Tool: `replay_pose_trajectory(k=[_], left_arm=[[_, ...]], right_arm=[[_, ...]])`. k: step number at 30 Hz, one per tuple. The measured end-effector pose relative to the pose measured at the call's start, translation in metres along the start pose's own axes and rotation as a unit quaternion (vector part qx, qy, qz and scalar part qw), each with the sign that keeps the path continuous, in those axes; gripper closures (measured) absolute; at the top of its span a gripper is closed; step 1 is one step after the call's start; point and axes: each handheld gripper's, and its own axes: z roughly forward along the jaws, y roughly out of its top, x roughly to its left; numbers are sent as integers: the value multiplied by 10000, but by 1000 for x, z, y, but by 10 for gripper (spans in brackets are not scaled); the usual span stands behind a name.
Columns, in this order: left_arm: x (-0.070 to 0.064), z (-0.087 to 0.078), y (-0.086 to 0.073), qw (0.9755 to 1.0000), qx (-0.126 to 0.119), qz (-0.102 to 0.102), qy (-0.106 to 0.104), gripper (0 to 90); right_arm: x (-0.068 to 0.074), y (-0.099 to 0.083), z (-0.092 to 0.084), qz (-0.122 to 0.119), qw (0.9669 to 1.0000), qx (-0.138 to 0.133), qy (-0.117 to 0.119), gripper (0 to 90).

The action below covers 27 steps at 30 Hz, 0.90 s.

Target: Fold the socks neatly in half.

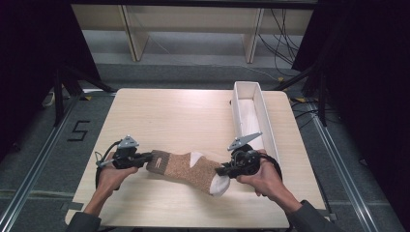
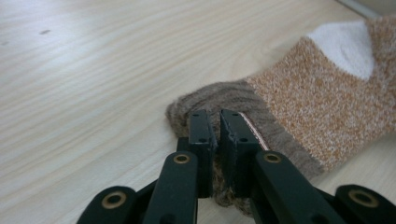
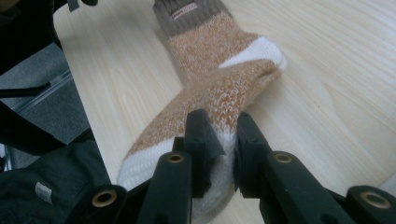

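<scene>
**A:** So where's the sock [image 1: 186, 167] sitting? It's stretched across the near half of the table [image 1: 169, 116], cuff end on the left, toe end on the right. Orange-brown knit, a brown ribbed cuff, white patches at heel and toe.

**B:** Yep. In the left gripper view the cuff [image 2: 224, 100] is seen bunched up between the two black jaws, and a small label strip is visible along the rib right beside them. The left gripper [image 1: 143, 158] is clamped on that cuff — the jaws are nearly together with just the fabric pinched in the gap.

**A:** And the other end? The white toe [image 3: 219, 154] is squeezed by the right gripper [image 1: 223, 170], jaws narrow, knit pressed between the pads. In the right gripper view the sock is twisted a bit around the heel [image 3: 259, 51], and the toe end looks lifted off the wood, while the cuff end lies on the table.

**B:** Beyond that — a long white tray [image 1: 268, 125] is stood along the right side of the table, just behind the right gripper. Whether anything is inside can't be told from here. Both grippers are held by hands coming in from the near edge.
</scene>
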Motion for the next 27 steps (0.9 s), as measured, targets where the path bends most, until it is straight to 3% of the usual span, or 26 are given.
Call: replay_pose_trajectory(k=[1, 2, 6, 9, 10, 15, 17, 23, 24, 25, 27], left_arm=[[-2, 0, 0, 10000, 63, 0, -16, 824], [-3, 1, -1, 10000, 40, -9, -22, 823], [-11, 0, -3, 9998, 154, 108, -113, 822], [-20, 0, -6, 9994, 181, 225, -182, 821], [-22, 0, -7, 9994, 152, 224, -220, 821], [-30, -2, -9, 9993, 160, 257, -238, 828], [-31, -3, -9, 9990, 199, 342, -223, 835], [-29, -2, -11, 9991, 200, 284, -230, 861], [-29, -2, -12, 9991, 214, 266, -237, 866], [-29, -2, -13, 9992, 205, 245, -246, 873], [-29, -2, -14, 9993, 179, 234, -231, 881]], right_arm=[[-3, 1, 1, -192, 9998, -94, 21, 783], [-2, 2, 0, -83, 9999, -85, 52, 783], [-3, 5, -4, -150, 9997, -186, 62, 784], [-2, 10, -8, -55, 9997, -236, 95, 786], [-2, 13, -10, -155, 9994, -291, 72, 786], [0, 27, -11, -215, 9993, -282, 95, 787], [2, 34, -8, -233, 9994, -247, 89, 788], [10, 56, 1, -289, 9994, -166, 99, 788], [9, 59, 3, -419, 9989, -178, 84, 788], [11, 63, 6, -296, 9994, -142, 101, 789], [11, 68, 10, -447, 9989, -146, 91, 789]])
